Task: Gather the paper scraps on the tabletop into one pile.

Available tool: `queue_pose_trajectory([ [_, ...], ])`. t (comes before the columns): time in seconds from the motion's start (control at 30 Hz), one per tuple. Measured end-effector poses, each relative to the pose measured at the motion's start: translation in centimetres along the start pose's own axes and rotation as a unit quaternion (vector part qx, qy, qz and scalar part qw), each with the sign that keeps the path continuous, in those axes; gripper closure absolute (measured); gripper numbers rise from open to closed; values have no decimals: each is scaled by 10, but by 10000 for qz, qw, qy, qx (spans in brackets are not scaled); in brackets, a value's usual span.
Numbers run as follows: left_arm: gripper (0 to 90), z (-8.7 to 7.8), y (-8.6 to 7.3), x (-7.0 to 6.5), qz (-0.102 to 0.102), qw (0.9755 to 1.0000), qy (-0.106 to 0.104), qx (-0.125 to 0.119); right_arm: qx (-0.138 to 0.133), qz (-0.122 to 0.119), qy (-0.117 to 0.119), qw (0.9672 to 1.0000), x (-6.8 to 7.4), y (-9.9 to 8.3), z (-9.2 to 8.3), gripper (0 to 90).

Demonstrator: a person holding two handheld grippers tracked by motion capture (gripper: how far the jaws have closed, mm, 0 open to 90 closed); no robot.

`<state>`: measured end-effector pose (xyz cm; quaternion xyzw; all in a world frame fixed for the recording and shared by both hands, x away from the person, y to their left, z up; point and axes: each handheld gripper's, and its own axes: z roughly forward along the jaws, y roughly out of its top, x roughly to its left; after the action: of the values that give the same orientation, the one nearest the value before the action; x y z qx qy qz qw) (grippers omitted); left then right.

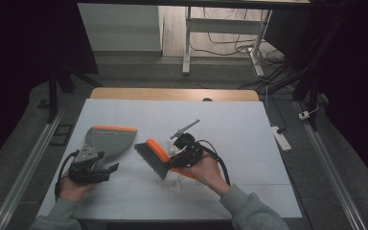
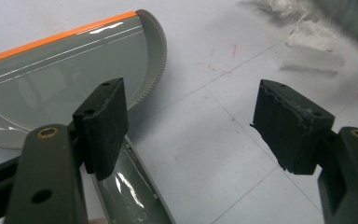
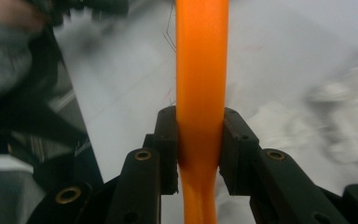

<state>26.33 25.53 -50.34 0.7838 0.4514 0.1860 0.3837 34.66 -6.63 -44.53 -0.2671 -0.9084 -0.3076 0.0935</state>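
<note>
Open counter far and right

Dustpan (image 1: pixel 109 140), brush (image 1: pixel 154 158) and paper scraps (image 1: pixel 174 181) crowd the near middle; the counter (image 1: pixel 239 129) lies bare beyond them.

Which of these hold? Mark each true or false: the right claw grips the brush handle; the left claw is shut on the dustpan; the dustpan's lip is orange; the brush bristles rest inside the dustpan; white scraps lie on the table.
1. The right claw grips the brush by its orange handle: true.
2. The left claw is shut on the dustpan: false. Its jaws stand wide apart, and the dustpan's handle lies by one jaw, not pinched.
3. The dustpan's lip is orange: true.
4. The brush bristles rest inside the dustpan: false. The brush is apart from the dustpan, to its right in the high view.
5. White scraps lie on the table: true.
</note>
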Motion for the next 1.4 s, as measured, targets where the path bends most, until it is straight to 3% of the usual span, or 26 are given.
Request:
queue_pose_trajectory([
  [0.1, 272, 0, 0, -1, 21, 10000, 7, 4, 196, 4, 57, 9998, 0, -1, 18, 707],
  [0.2, 272, 0, 0, -1, 26, 10000, 0, -1, 328, -34, -257, 9991, -6, -1, 26, 708],
  [0.43, 272, 1, 0, 0, 18, 10000, -1, 14, 135, 354, -869, 9955, -41, -10, 4, 708],
  [0.53, 272, 1, 0, -1, 30, 10000, 4, 35, -39, 448, -857, 9953, -50, -16, -8, 708],
  [0.77, 272, 1, 0, -1, 18, 10000, 12, 36, -443, 8, -826, 9956, -35, -17, -45, 708],
  [0.9, 272, 1, 0, -1, 20, 10000, 7, 37, -471, -150, -713, 9962, -27, -22, -62, 708],
  [1.07, 271, 3, -1, -1, 23, 10000, 7, 54, 37, -498, -685, 9964, -18, -31, -58, 708],
  [1.17, 271, 3, -1, -1, 20, 10000, 10, 60, 102, -639, -491, 9967, -9, -35, -54, 708],
  [1.3, 271, 3, -1, -1, 16, 10000, 11, 64, 156, -974, -319, 9946, 4, -35, -53, 708],
  [1.4, 271, 3, -1, -1, 11, 10000, 8, 54, 408, -1171, -175, 9921, 16, -37, -47, 708],
])
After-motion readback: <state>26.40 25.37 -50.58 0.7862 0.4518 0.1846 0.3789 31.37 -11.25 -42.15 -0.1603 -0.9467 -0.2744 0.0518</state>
